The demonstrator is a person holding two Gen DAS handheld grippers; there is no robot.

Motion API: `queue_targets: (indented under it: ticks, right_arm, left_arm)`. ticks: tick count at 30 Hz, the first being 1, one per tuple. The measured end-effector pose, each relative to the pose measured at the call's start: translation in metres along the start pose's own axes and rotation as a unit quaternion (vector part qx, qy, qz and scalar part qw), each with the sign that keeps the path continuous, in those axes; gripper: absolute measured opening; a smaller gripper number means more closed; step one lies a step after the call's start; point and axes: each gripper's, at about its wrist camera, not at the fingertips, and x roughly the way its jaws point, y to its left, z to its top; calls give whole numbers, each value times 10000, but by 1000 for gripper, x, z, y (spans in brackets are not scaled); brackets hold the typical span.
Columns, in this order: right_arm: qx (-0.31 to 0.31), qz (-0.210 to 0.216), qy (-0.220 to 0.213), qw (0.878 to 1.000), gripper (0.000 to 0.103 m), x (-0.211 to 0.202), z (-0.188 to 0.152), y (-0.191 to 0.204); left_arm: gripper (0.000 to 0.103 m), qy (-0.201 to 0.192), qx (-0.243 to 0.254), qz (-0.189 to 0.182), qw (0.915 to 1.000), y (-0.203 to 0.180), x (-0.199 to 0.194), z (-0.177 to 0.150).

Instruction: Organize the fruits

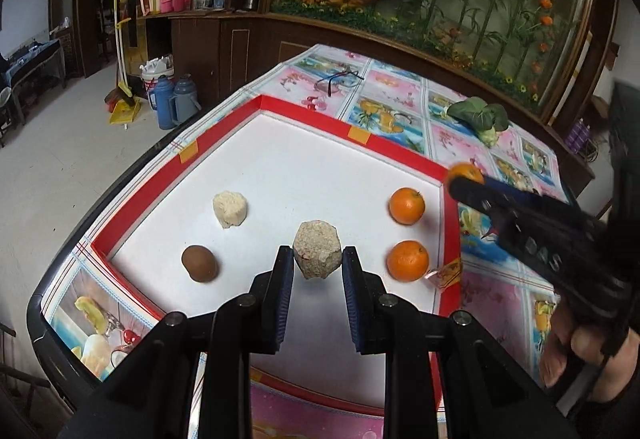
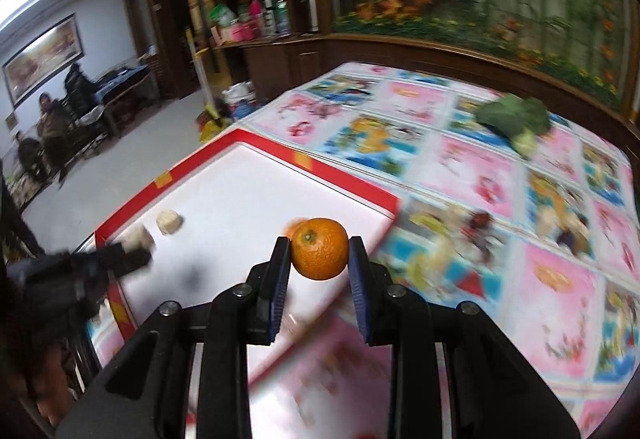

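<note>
My left claw (image 1: 318, 259) is clamped on a rough, speckled beige lump (image 1: 317, 249), its blue pads pressed against both sides, and I hold it over the near middle of the white board (image 1: 304, 167) with the red border. On the board to the left of that lump lies a brown round fruit (image 1: 200, 263), and farther back a pale, crumbly lump (image 1: 230, 209) sits on its own. Toward the right edge of the board two oranges (image 1: 407, 205) rest one behind the other, close to the red border but apart from each other. My right claw (image 2: 319, 251) grips a third orange (image 2: 319, 249), stem end facing me, pinched between its pads above the board's right edge; in the left view that same orange shows at the tip of the black tool over the far right corner, with my hand (image 1: 580, 351) wrapped round the handle. Out on the flowery tablecloth (image 1: 400, 91), well beyond the board on the far right, lies a leafy green vegetable (image 1: 480, 115), and a pair of glasses (image 1: 340, 79) rests near the table's far end.
</note>
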Motion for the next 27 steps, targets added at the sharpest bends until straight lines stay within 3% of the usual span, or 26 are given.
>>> queue_targets:
  ticks: [14,24,27]
  right_arm:
    - [-87,97,485,9987,31,73,34,4]
    - [-204,115,772,9967,32,99,38,20]
    - [-222,61,768,9968,33,97,38,19]
  left_arm:
    - [23,51,-374,534,9979,33,18,22]
    - [25,288,-493,625,9964,40,28,23]
    - [41,323,-637,790,9943,46,26,23]
